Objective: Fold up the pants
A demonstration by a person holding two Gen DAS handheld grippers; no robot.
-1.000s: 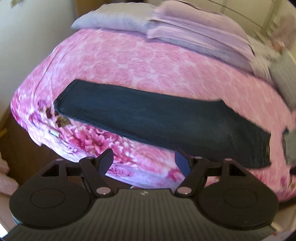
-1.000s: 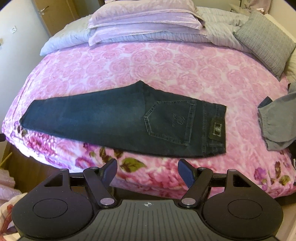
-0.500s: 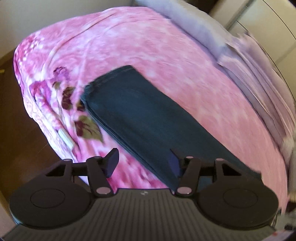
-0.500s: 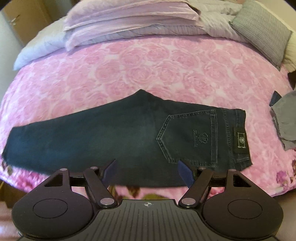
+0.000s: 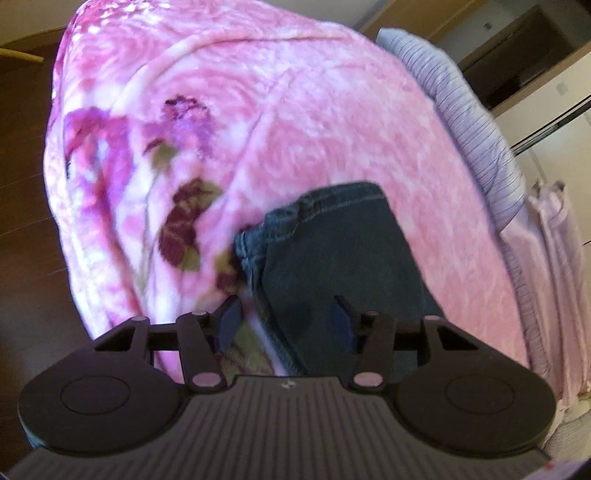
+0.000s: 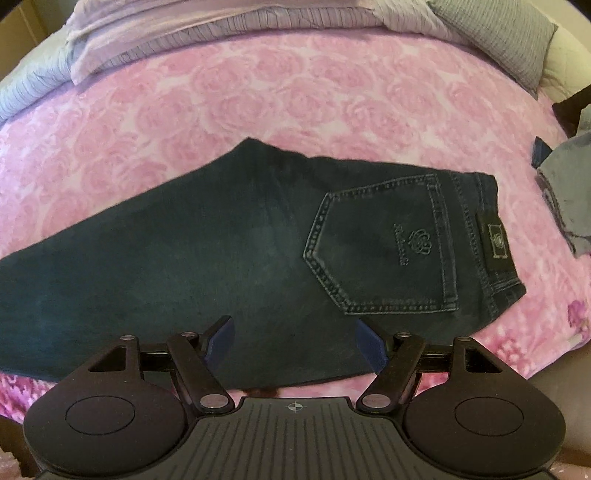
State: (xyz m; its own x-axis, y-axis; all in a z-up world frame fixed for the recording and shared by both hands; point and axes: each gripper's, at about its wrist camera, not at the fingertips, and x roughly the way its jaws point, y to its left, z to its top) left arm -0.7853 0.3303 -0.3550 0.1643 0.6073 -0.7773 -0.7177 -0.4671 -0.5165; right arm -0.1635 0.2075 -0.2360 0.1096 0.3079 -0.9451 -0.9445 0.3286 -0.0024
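Dark jeans [image 6: 229, 236] laid flat, folded lengthwise, on pink floral bedspread [image 6: 295, 92].
Left hand-held gripper [image 5: 284, 317] seen over hem end, jaws just narrowed, unclamped; right hand-held gripper [image 6: 293, 341] held open above seat.

We see a bed under a pink blanket [image 6: 280, 85] printed with roses, darker magenta blooms and green leaves along its near edge [image 5: 184, 229]. At the far end lie lilac pillows [image 6: 155, 33] and a striped pale sheet [image 5: 476, 122]; a grey cushion [image 6: 495, 33] leans at the far right. A grey cloth [image 6: 569, 192] lies at the right edge of the blanket. Beside the bed we see a dark brown wood floor [image 5: 26, 221]. Beyond the bed we see cream walls [image 5: 546, 96], a dark opening [image 5: 517, 48] and a wall switch [image 5: 562, 88]. Daylight falls softly across the blanket.
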